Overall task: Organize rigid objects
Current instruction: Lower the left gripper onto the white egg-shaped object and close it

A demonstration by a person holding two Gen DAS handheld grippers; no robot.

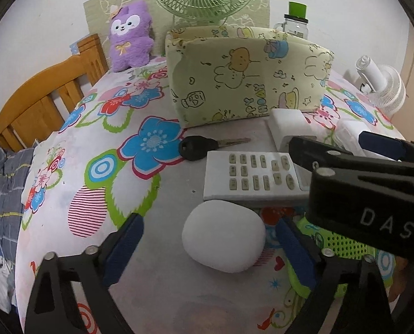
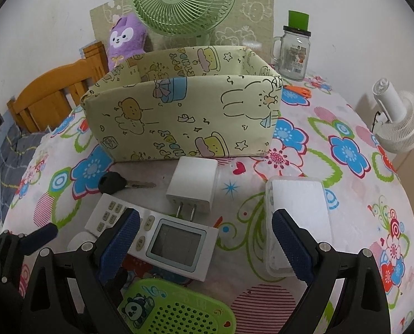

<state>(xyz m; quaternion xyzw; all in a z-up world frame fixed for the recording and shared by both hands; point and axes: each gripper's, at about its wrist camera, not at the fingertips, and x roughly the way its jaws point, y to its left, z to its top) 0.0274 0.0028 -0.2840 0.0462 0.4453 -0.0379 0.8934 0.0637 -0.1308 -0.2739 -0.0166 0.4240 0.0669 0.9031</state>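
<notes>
A cream fabric storage box [image 1: 243, 80] [image 2: 184, 117] with cartoon prints stands open at the back of the table. In front of it lie a black key [image 1: 204, 147] [image 2: 118, 185], a white remote [image 1: 251, 178] [image 2: 162, 236], a white plug charger [image 2: 194, 185] [image 1: 287, 128], a clear lidded case [image 2: 298, 217] and a green speaker [image 2: 176, 309]. A white oval case [image 1: 223, 235] lies between the fingers of my open left gripper [image 1: 209, 250]. My right gripper [image 2: 205, 247] is open above the remote's screen end and shows at the right of the left wrist view [image 1: 346, 150].
A green fan [image 2: 183, 2], a purple plush [image 1: 130, 36], a glass jar with green lid [image 2: 293, 53], orange scissors [image 2: 298, 90] and a white fan [image 2: 401, 119] ring the flowered tablecloth [image 1: 95, 153]. A wooden bed frame [image 1: 40, 100] stands left.
</notes>
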